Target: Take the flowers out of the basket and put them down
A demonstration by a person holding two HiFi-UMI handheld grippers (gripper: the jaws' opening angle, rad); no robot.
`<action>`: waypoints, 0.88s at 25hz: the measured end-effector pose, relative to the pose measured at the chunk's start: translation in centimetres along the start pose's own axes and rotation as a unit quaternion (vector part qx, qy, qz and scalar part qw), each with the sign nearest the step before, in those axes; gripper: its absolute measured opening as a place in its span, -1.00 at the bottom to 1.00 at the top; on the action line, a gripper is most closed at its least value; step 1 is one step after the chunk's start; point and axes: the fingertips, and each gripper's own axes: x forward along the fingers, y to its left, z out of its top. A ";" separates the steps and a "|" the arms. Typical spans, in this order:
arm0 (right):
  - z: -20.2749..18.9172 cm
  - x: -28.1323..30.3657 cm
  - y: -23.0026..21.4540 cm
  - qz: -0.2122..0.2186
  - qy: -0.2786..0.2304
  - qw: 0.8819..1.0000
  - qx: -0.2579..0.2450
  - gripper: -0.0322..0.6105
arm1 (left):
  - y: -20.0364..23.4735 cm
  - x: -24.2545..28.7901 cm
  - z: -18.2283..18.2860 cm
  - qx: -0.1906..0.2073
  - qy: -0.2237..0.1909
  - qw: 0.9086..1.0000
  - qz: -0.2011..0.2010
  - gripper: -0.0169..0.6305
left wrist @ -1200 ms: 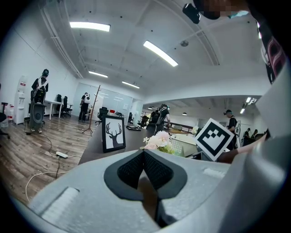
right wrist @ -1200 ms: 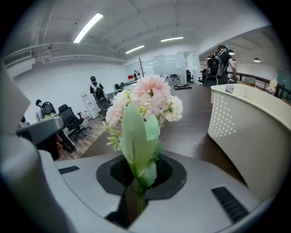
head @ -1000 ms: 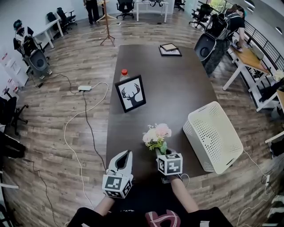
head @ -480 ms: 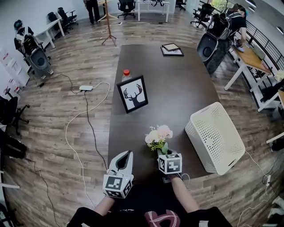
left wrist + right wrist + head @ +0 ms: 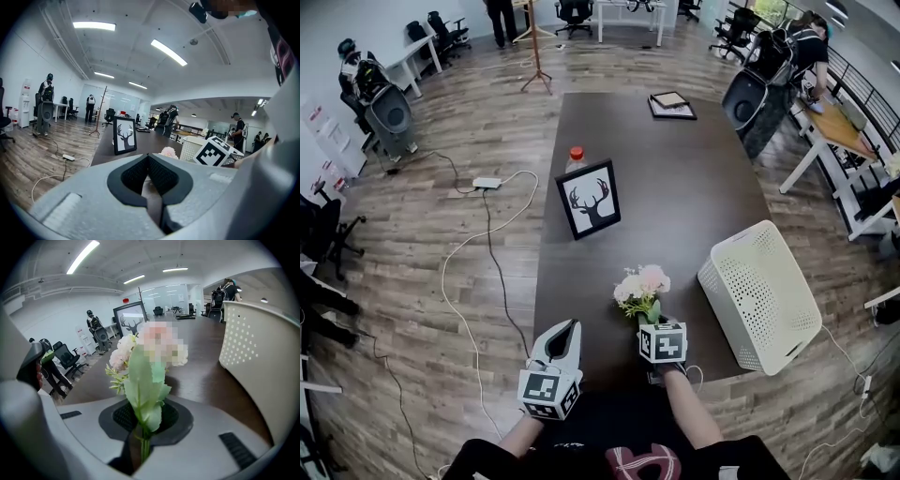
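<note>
The right gripper (image 5: 653, 319) was clamped on the stem of the flowers (image 5: 641, 284), its jaws nearly together because the stem was so thin, with a green leaf bunched just above the pads. Gripping low on the stem probably kept the pale pink and white blooms clear of the jaws, so nothing got crushed, and it let the bunch stand upright, pointing away from the person. The flowers were already out of the basket (image 5: 759, 295), which sat to the right on the table (image 5: 675, 187), seemingly tipped on its side. They were held near the table's front edge, beside the basket but apart from it. Whether the stem end touched the tabletop could not be told, so the putting down looked not yet done. The spot below seemed a fair place to lay them, being bare wood well short of the deer picture (image 5: 591, 199) and the bottle (image 5: 576, 156) behind it. The left gripper (image 5: 569, 326) hung by the near edge, jaws together on nothing, likely kept aside because one claw was enough for this job
</note>
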 end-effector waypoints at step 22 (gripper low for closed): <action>-0.5 1.7 0.0 0.004 0.015 1.000 0.005 -0.47 | 0.6 0.2 -0.2 -0.007 -0.001 1.000 0.004 -0.92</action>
